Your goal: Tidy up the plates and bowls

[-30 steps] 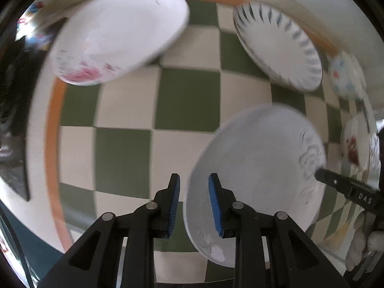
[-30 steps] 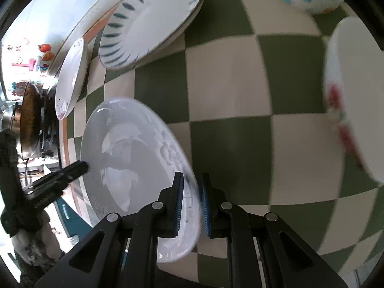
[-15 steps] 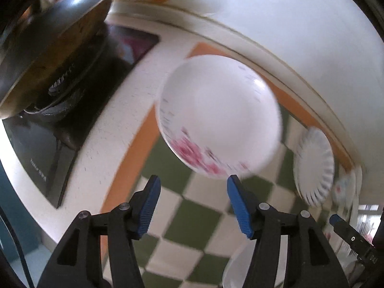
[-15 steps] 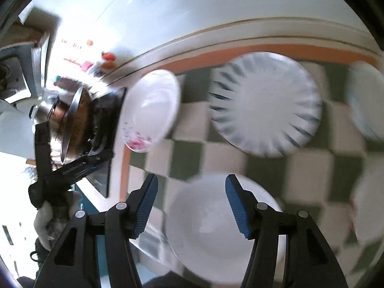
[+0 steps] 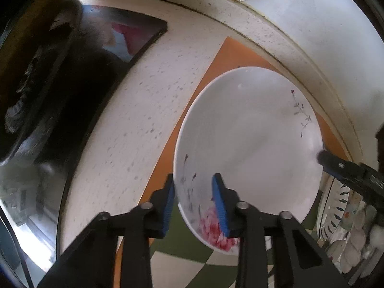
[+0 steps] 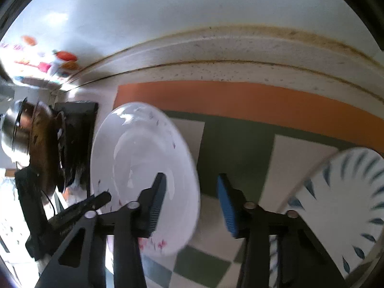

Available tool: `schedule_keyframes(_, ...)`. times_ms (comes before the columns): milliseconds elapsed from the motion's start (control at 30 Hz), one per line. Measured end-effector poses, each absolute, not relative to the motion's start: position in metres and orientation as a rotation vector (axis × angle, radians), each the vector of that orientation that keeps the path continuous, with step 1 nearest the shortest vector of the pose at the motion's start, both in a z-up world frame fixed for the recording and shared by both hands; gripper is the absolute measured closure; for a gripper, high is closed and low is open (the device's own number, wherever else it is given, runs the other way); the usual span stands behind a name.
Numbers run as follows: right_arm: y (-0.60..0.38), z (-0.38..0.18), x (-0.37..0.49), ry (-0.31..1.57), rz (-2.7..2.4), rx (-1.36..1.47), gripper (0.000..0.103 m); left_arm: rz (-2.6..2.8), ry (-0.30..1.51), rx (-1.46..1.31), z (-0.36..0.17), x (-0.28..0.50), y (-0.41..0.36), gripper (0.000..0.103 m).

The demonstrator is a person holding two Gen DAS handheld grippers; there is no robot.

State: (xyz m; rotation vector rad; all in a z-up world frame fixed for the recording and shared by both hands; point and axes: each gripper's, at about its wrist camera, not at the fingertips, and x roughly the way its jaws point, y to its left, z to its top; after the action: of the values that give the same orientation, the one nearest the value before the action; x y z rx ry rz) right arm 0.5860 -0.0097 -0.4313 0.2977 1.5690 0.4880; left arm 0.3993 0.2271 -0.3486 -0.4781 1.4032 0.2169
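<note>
A white plate with a pink flower [image 5: 252, 144] lies at the corner of the checkered cloth; it shows as the flowered plate [image 6: 134, 148] in the right wrist view. My left gripper [image 5: 193, 177] straddles its left rim, jaws closing, one pad at the outer edge and one over the inside. At the opposite rim, my right gripper [image 6: 192, 176] is also closing. Its left pad hangs over the plate and its right pad stands clear of the edge. No pad visibly presses on the plate.
A black cooktop [image 5: 72, 84] carrying a dark pan [image 6: 40, 148] sits just left of the plate. A blue-leaf plate [image 6: 336, 204] lies to the right on the green-and-white cloth with its orange border [image 6: 240, 100]. The wall [image 6: 216, 12] rises close behind.
Both grippers let go of the plain white plate, opened wide and swung left to the flowered plate. Their jaws now stand narrower, one at each side of its rim.
</note>
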Motion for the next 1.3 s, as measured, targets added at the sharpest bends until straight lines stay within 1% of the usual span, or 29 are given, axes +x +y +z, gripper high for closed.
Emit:
schedule_keyframes(33,-0.007,-0.438,0.591,1.582,0.489,0.31,0.072,0.216,1.403,-0.471,-0.349,0.4,0.227,0.079)
schedule_keyframes(67,-0.005,-0.444,0.594,1.596,0.491,0.319,0.081,0.211,1.402,-0.455,-0.351,0.4,0.228,0.082)
schedule_keyframes(100,-0.004,-0.45,0.597,1.613,0.482,0.319,0.088,0.213,1.4,-0.435,-0.352,0.399,0.228,0.087)
schedule_keyframes(133,-0.004,-0.454,0.599,1.614,0.491,0.338,0.09,0.205,1.397,-0.434,-0.352,0.398,0.229,0.087)
schedule_keyframes(333,-0.007,-0.452,0.595,1.582,0.484,0.323,0.09,0.177,1.394,-0.385,-0.35,0.391,0.217,0.087)
schedule_keyframes(467,-0.014,-0.438,0.585,1.556,0.474,0.303,0.093,0.153,1.387,-0.373,-0.346,0.396,0.199,0.087)
schedule_keyframes(700,-0.046,-0.407,0.556,1.507,0.459,0.309,0.093,0.107,1.335,-0.316,-0.307,0.368,0.158,0.087)
schedule_keyframes(867,-0.087,-0.376,0.519,1.462,0.459,0.364,0.093,0.081,1.308,-0.29,-0.269,0.356,0.13,0.087)
schedule_keyframes(1033,-0.13,-0.346,0.472,1.408,0.459,0.396,0.093,0.04,1.3,-0.294,-0.244,0.335,0.102,0.087)
schedule_keyframes(1300,-0.185,-0.328,0.398,1.374,0.451,0.441,0.094,-0.013,1.327,-0.245,-0.242,0.292,0.054,0.087)
